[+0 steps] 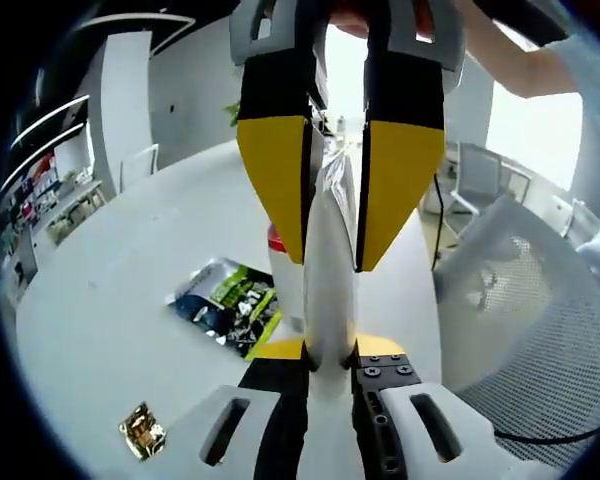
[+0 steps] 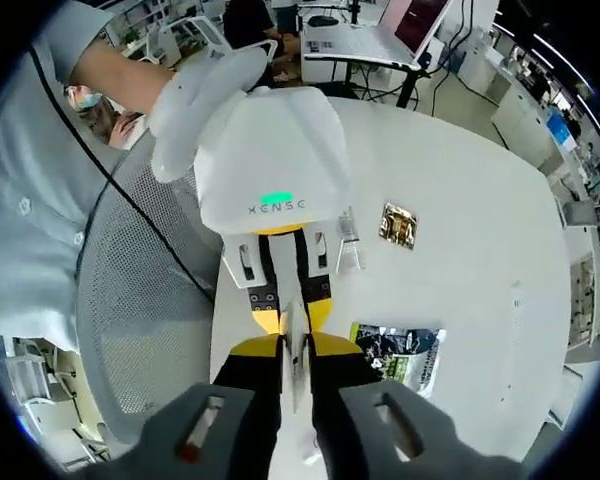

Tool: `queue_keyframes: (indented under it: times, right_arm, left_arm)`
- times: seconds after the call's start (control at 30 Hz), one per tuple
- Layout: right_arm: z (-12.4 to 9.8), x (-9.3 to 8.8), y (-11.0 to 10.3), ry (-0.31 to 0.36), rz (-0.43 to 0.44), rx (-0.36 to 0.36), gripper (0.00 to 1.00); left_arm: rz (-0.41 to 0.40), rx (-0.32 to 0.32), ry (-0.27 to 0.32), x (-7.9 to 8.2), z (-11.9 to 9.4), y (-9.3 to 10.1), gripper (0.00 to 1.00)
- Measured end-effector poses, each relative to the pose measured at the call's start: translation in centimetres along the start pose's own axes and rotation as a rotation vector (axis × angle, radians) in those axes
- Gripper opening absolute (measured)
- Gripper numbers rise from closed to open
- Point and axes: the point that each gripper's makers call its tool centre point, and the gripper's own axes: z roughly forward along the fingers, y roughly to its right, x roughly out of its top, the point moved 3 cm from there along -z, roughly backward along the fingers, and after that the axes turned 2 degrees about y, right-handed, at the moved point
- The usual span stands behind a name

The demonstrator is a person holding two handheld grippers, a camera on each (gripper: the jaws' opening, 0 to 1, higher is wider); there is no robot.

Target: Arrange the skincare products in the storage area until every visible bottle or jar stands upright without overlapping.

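Note:
A white skincare tube (image 1: 330,240), seen edge-on, hangs above the round white table (image 1: 120,300). My left gripper (image 1: 330,352) is shut on its near end. My right gripper (image 1: 330,262) comes in from the top, its yellow fingers (image 1: 275,170) shut on the tube's other part. In the right gripper view the tube (image 2: 294,362) is a thin white strip between my right gripper (image 2: 295,350) and the facing left gripper (image 2: 293,322). Just behind the tube, a white bottle with a red cap (image 1: 278,242) stands on the table.
A dark green printed sachet (image 1: 225,305) (image 2: 400,360) lies flat on the table. A small gold packet (image 1: 140,430) (image 2: 398,225) lies farther off. A grey mesh chair (image 1: 540,330) (image 2: 140,300) stands at the table's edge, beside the person's sleeve (image 2: 30,200).

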Motion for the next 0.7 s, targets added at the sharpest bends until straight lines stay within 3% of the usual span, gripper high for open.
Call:
queue_keyframes:
  times: [0.23,0.7]
  right_arm:
    - [0.6,-0.4,0.5,-0.037,-0.003,0.01,0.07]
    - [0.4,-0.7,1.8,-0.103,-0.024,-0.015,0.04]
  left_arm:
    - [0.011,-0.009,-0.014,-0.5,0.5,-0.3,0.12]
    - [0.025,-0.022,0.041,0.1,1.2,-1.8,0.16]
